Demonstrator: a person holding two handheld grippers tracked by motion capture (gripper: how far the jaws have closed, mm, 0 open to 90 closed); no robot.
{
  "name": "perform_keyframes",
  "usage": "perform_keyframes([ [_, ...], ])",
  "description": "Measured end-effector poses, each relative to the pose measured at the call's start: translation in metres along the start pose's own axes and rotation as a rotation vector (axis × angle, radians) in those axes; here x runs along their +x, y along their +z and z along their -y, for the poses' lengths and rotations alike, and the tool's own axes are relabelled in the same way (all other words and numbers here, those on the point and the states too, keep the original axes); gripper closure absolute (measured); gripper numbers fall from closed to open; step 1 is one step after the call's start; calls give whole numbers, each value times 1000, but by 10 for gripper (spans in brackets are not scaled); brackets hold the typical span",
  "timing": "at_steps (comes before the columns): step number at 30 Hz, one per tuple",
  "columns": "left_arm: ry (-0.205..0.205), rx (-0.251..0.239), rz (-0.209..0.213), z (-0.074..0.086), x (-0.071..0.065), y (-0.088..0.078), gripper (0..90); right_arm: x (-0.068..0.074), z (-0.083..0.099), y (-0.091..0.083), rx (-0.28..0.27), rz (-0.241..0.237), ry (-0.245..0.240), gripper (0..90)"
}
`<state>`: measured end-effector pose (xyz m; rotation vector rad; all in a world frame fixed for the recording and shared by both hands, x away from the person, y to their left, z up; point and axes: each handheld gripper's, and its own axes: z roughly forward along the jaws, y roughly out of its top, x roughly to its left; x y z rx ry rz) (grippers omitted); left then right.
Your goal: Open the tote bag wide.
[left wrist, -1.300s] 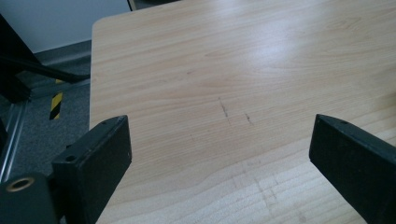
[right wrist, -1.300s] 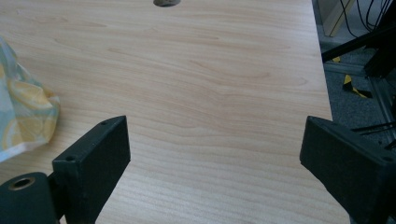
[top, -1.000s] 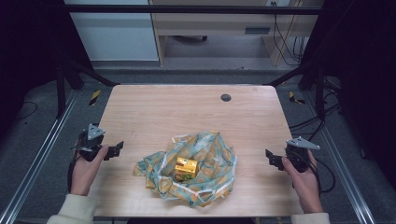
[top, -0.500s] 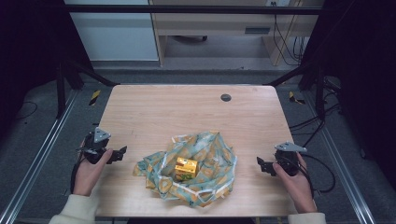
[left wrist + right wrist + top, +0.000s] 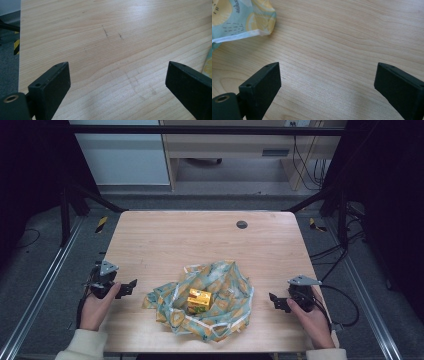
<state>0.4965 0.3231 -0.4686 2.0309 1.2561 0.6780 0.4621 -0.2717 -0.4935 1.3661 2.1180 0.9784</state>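
High view: bare table surrounds cloth holding box.

Box on cloth — perhaps mid-table — between grippers.

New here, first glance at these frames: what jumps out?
The crumpled cloth with a teal and yellow lemon print lies at the near middle of the wooden table, and a small yellow box sits on it. The left gripper and right gripper flank it near the table's side edges, both open and holding nothing. A small dark round spot marks the table's far side.
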Motion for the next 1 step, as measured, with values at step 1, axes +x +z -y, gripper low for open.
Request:
perform_keyframes([
  [1, 1, 3, 2, 0, 0, 1, 57, 1, 0, 0, 1, -1, 8, 74],
])
